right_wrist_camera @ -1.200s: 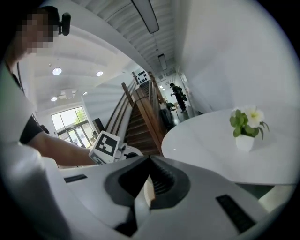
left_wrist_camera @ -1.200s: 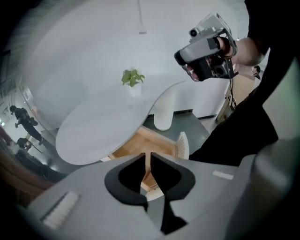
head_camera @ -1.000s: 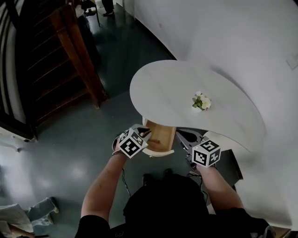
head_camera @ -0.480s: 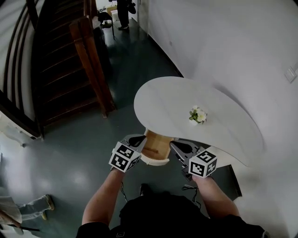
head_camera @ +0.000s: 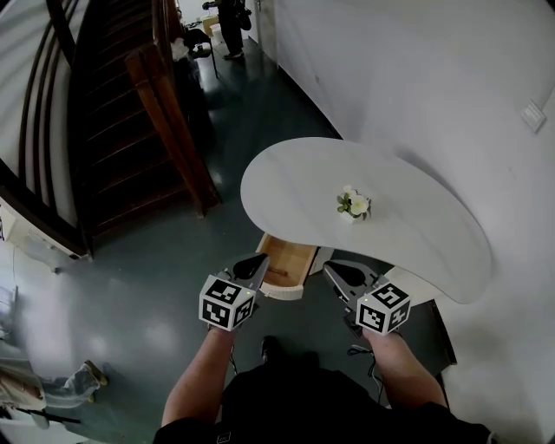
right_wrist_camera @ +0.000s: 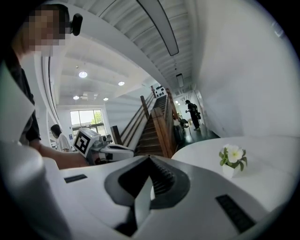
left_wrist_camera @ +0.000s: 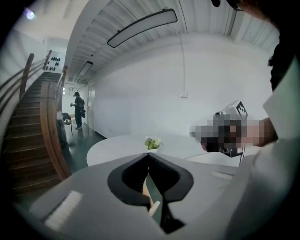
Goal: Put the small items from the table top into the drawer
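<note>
A white kidney-shaped table (head_camera: 416, 234) carries one small pot of white flowers (head_camera: 354, 205). Under its near edge a wooden drawer (head_camera: 286, 260) with a white front stands pulled out; I see nothing in it. My left gripper (head_camera: 258, 260) hovers shut and empty just left of the drawer's front. My right gripper (head_camera: 331, 269) hangs to the drawer's right, also shut with nothing between its jaws. The left gripper (left_wrist_camera: 148, 154) points at the flower pot (left_wrist_camera: 152, 143) across the table. In the right gripper view the right gripper (right_wrist_camera: 150, 158) has the pot (right_wrist_camera: 233, 155) off to its right.
A wooden staircase (head_camera: 130, 130) rises at the left beyond the dark floor (head_camera: 130, 286). A white wall (head_camera: 434, 78) runs behind the table. A person (head_camera: 230, 22) stands far down the corridor, and another person's legs (head_camera: 52, 390) show at bottom left.
Both grippers have drawn back from the drawer toward me. The left gripper, earlier at the drawer's left edge with its jaws slightly apart, is now shut.
</note>
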`<move>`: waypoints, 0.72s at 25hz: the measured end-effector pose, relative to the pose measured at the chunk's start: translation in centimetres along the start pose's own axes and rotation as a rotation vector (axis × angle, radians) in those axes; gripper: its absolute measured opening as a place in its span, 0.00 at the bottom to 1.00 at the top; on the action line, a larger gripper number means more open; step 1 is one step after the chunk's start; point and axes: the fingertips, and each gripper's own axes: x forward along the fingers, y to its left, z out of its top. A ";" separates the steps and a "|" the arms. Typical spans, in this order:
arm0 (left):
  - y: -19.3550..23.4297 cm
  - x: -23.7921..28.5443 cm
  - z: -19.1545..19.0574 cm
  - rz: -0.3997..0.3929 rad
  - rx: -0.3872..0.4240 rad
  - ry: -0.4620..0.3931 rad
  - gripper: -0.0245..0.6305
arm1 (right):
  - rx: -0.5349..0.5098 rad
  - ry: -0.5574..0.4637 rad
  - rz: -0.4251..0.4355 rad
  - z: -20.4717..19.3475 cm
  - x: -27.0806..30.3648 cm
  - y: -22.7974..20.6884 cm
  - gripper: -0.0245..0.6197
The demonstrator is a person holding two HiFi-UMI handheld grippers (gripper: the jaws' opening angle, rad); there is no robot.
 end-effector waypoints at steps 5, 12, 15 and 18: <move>-1.6 -2.1 0.4 0.041 -0.034 -0.030 0.05 | 0.008 -0.025 0.011 0.0 -1.7 0.2 0.05; -1.3 -4.8 1.5 0.085 -0.072 -0.100 0.06 | -0.048 -0.075 0.019 1.9 -2.4 1.1 0.05; -0.6 -5.7 2.1 0.088 -0.059 -0.121 0.05 | -0.081 -0.097 0.009 3.2 -2.0 1.8 0.05; 0.5 -6.2 2.6 0.075 -0.056 -0.126 0.05 | -0.097 -0.121 -0.011 4.5 -1.0 2.1 0.05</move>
